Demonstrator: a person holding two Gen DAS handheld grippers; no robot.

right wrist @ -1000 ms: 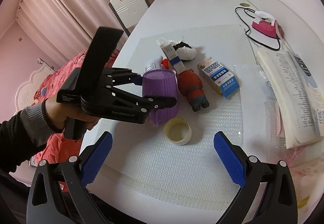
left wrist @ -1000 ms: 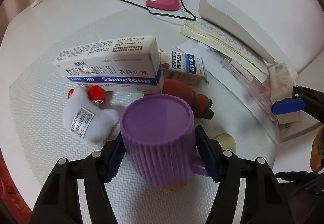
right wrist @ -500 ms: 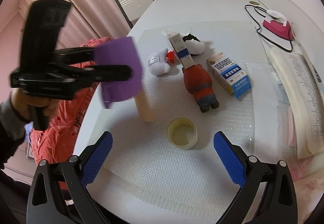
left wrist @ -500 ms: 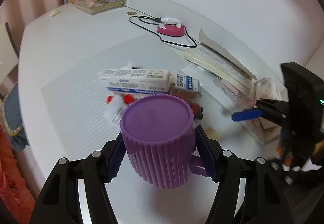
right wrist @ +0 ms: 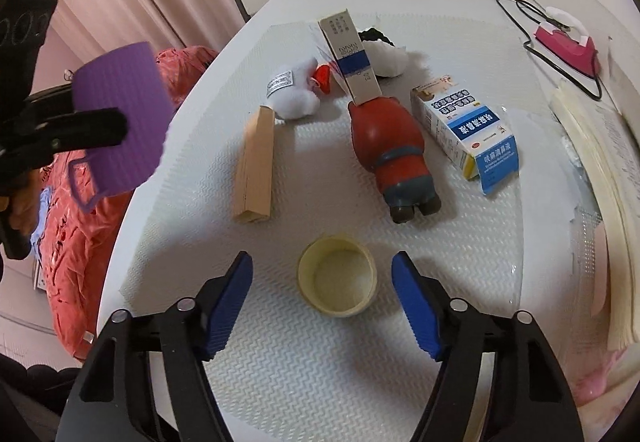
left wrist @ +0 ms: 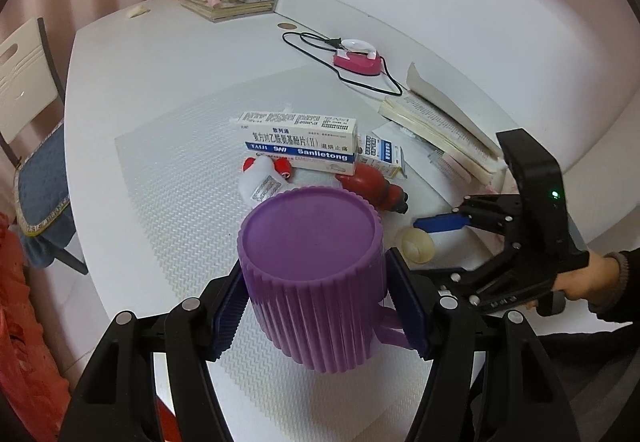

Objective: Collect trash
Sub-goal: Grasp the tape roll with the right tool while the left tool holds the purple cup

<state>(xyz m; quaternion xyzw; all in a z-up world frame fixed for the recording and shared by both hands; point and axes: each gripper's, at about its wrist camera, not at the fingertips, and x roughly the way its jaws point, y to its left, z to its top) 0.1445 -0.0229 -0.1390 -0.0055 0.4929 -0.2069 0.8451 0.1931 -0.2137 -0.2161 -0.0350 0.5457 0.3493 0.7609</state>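
Tape roll (right wrist: 337, 279), figurine (right wrist: 392, 150) beyond, wooden block (right wrist: 256, 170) left

The left gripper (left wrist: 316, 306) is held raised, its jaws clamped on a ribbed purple plastic mug (left wrist: 316, 274). The right gripper (right wrist: 322, 304) is held low, jaws spread.

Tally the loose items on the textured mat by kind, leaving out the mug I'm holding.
Medicine boxes: 2, the long white-and-blue box and the blue-and-yellow box
Soft toys: 2, the white plush and the black-and-white plush
Figurines: 1, the red figure
Wooden blocks: 1
Tape rolls: 1
Total: 7
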